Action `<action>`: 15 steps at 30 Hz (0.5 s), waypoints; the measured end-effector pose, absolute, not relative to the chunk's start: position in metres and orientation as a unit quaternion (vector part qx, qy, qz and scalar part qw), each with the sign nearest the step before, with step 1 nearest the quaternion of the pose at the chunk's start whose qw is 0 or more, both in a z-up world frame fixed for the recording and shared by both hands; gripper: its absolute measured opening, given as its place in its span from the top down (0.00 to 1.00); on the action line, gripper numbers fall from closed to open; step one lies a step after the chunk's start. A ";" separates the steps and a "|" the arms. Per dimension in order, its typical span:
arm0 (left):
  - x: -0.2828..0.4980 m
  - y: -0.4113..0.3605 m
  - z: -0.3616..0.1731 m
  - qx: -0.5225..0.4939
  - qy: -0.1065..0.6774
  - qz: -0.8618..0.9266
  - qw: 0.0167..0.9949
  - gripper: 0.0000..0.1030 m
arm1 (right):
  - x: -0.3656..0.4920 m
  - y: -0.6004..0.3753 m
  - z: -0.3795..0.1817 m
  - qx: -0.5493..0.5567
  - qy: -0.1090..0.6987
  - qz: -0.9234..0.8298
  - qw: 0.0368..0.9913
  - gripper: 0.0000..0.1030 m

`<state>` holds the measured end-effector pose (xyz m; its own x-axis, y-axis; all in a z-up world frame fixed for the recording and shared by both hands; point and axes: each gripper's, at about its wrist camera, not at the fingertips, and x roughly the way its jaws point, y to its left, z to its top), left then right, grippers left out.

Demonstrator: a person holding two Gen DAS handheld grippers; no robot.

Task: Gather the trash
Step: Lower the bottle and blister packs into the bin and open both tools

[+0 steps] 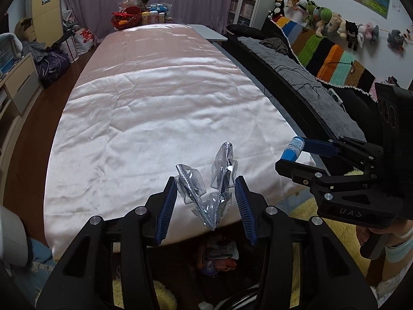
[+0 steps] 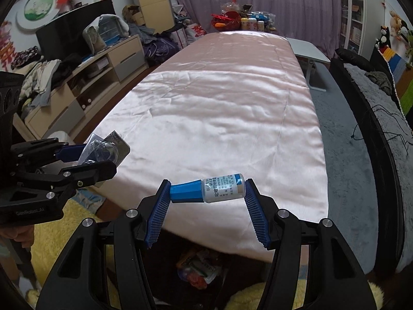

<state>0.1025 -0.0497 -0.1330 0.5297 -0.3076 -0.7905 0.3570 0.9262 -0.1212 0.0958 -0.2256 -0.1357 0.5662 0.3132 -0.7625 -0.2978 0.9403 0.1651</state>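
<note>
Low in frame, the left gripper [image 1: 206,196] pinches a crumpled blister pack [image 1: 209,188] and the right gripper [image 2: 206,193] clamps a small bottle [image 2: 209,188] endwise, both seemingly poised over the trash bin [image 2: 198,271] for dropping.

Black claw [image 1: 206,201] frames, silver screws, ribbed blue pads [image 2: 157,214].

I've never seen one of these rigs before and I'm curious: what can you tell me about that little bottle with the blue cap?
The little bottle is small, with a white body, a printed label of blue and dark text, and a long faceted blue cap. It looks like plastic and is closed. It lies sideways in the air, pinched end to end by the right claw: cap against one blue ribbed pad, base against the other. It hangs over the near edge of the pink satin cloth, touching nothing else.
</note>
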 end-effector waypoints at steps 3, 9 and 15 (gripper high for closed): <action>0.083 -0.044 -0.144 0.021 0.454 -0.190 0.870 0.57 | 0.075 -0.226 -0.144 0.011 0.441 0.172 0.881 0.43; 0.050 -0.039 -0.176 0.014 0.482 -0.188 0.856 0.57 | 0.049 -0.227 -0.159 0.020 0.452 0.172 0.875 0.43; 0.031 -0.036 -0.216 0.005 0.517 -0.175 0.838 0.57 | 0.036 -0.227 -0.192 0.040 0.483 0.173 0.857 0.43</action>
